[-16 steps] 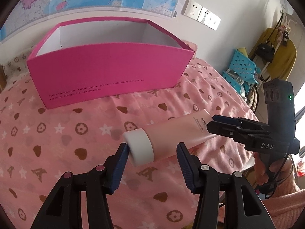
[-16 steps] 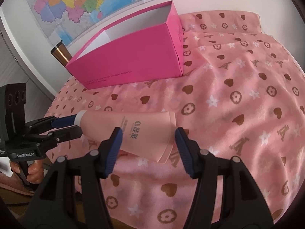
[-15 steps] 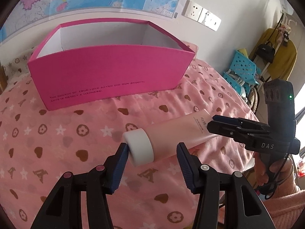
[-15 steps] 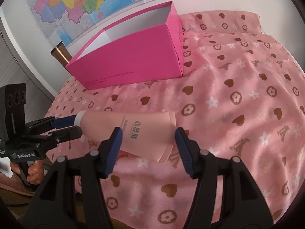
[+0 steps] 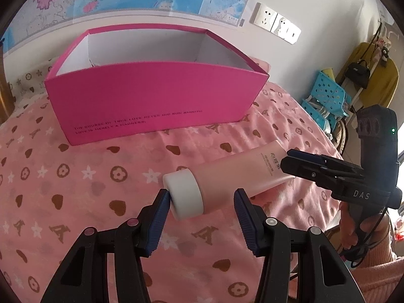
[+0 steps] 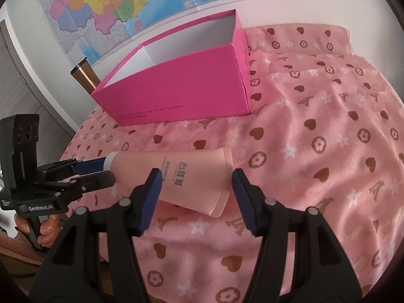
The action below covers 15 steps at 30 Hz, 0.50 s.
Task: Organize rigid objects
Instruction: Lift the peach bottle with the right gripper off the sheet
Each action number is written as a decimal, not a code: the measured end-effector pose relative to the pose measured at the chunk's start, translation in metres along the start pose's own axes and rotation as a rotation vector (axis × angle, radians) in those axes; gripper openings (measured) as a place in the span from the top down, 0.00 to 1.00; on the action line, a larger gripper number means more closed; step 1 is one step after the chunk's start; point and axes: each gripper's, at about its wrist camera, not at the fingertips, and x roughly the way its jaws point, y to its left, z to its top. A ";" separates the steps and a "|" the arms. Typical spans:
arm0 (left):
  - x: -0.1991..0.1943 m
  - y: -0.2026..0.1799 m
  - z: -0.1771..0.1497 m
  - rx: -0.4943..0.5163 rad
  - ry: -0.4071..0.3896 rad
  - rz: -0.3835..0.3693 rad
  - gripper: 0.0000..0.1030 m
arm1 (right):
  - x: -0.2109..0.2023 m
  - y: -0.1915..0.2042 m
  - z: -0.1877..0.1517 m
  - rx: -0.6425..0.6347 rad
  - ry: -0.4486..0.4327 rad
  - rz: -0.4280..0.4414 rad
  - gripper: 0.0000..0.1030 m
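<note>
Pink tube [image 5: 242, 174] lies on the patterned cloth [image 5: 75, 189] in front of the magenta box [image 5: 156, 101], left tongs [image 5: 200, 203] spread around its white cap [image 5: 185, 193], right tongs [image 6: 195, 185] spread around its flat end.

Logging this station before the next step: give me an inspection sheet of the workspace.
Surface: pink patterned cloth, wrinkled, covering the top.
Job's things: pink tube with white cap lying on its side; open magenta box behind it, no contents visible inside.
Clutter: copper-coloured cylinder behind the box.
Grippers: left hand-held gripper open, jaws either side of the cap; right hand-held gripper open, jaws either side of the tube's flat end.
Cables: black cable hanging by the right handle.
Surroundings: wall map, wall sockets, blue baskets, yellow garment with black bag.
</note>
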 end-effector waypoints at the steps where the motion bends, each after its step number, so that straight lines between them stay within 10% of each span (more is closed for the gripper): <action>1: -0.001 0.000 0.001 0.001 -0.003 0.002 0.49 | 0.000 0.001 0.000 -0.002 -0.003 0.000 0.42; 15: -0.011 -0.001 0.013 0.024 -0.055 0.016 0.49 | -0.002 0.003 0.011 -0.010 -0.033 -0.002 0.42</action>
